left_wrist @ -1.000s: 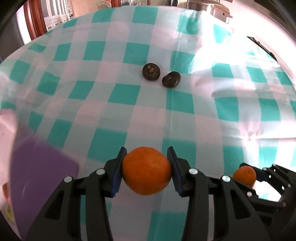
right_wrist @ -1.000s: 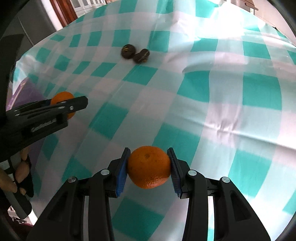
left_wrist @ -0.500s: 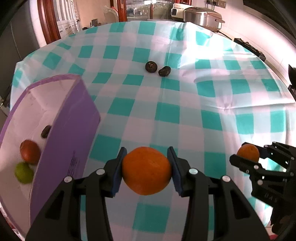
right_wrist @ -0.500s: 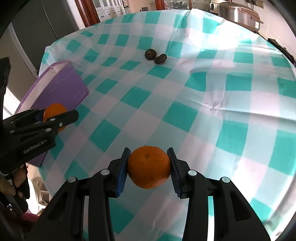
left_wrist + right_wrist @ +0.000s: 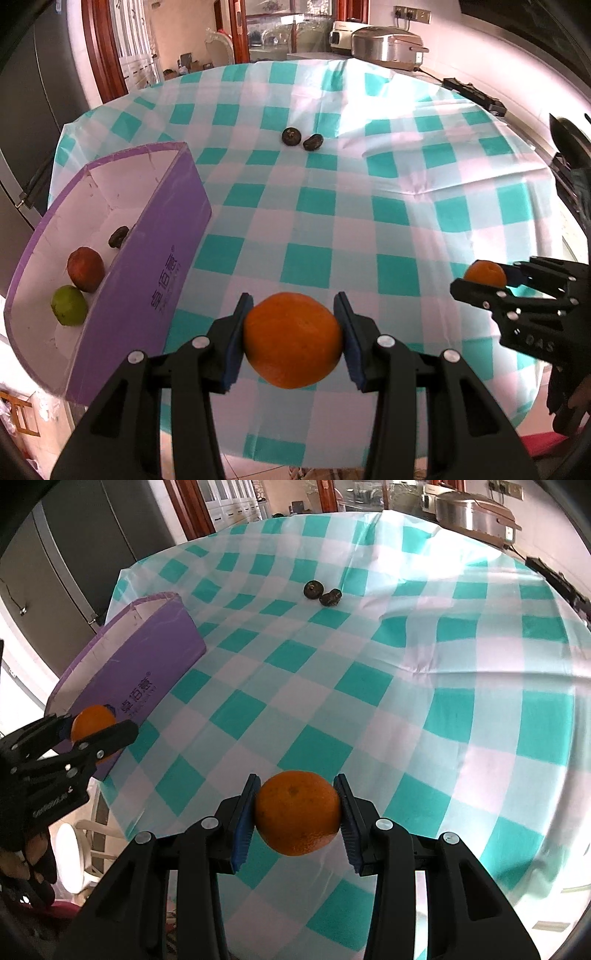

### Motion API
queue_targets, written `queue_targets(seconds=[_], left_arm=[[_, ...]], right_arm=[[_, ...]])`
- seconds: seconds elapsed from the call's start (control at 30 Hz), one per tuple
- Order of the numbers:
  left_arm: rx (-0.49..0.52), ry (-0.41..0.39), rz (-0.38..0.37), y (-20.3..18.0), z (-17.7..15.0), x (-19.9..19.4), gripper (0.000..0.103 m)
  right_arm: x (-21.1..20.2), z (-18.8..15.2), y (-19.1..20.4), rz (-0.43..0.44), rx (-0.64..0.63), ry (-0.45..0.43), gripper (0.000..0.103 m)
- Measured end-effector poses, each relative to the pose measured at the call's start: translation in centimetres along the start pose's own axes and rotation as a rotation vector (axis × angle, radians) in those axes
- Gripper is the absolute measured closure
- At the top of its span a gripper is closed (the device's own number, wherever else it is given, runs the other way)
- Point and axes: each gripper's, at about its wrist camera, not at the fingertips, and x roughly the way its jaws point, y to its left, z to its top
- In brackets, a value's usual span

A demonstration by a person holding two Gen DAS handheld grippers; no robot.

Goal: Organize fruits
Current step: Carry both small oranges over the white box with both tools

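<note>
My left gripper (image 5: 293, 338) is shut on an orange (image 5: 291, 339), held above the table's near edge, right of the purple box (image 5: 147, 280). The box holds a red fruit (image 5: 85, 274), a green fruit (image 5: 69, 310) and a dark fruit (image 5: 118, 237). My right gripper (image 5: 297, 812) is shut on a second orange (image 5: 297, 812), also above the near edge; it shows in the left wrist view (image 5: 484, 275) at the right. Two dark brown fruits (image 5: 302, 139) lie together on the checkered cloth at the far side, also in the right wrist view (image 5: 322, 593).
The round table has a teal and white checkered cloth (image 5: 351, 206). A rice cooker (image 5: 388, 46) stands behind the table. The purple box (image 5: 140, 664) sits at the table's left edge. A white chair (image 5: 79, 853) stands on the floor at the left.
Both grippers have pulled back and risen with their oranges. The purple box and its fruits have come into full view on the left.
</note>
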Motion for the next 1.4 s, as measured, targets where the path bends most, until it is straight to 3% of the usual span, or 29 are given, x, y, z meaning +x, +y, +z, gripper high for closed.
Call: queue_targets(seconds=[0.33,0.57,0.77,1.0,1.13,1.2,1.4], left_arm=[[0.038,-0.035,-0.018,-0.6,-0.9,-2.5,0.058],[0.057,-0.073,-0.017,0.8,0.0,-3.2,0.058],[0.018,-0.124,-0.002,4.8,2.0,-4.1,0.058],[-0.13,-0.166,0.042,14.0,5.0,-4.6,0.057],[-0.214,-0.105,0.062,19.2,5.7,-3.0,0.057],[-0.232,-0.035,0.078,21.5,5.6,-1.3,0.057],[-0.152,0.182,0.094,24.4,4.3,3.9,0.057]], right_arm=[[-1.0,-0.3,1.5,0.024,-0.03,-0.013,0.062],[-0.1,1.7,2.5,0.042,-0.028,-0.022,0.062],[1.6,5.1,4.7,0.077,-0.015,-0.032,0.062],[2.9,10.8,10.1,0.131,-0.09,-0.069,0.062],[3.8,14.1,13.1,0.156,-0.139,-0.085,0.062],[4.5,15.7,14.7,0.175,-0.158,-0.083,0.062],[7.3,20.0,19.4,0.222,-0.21,-0.053,0.062]])
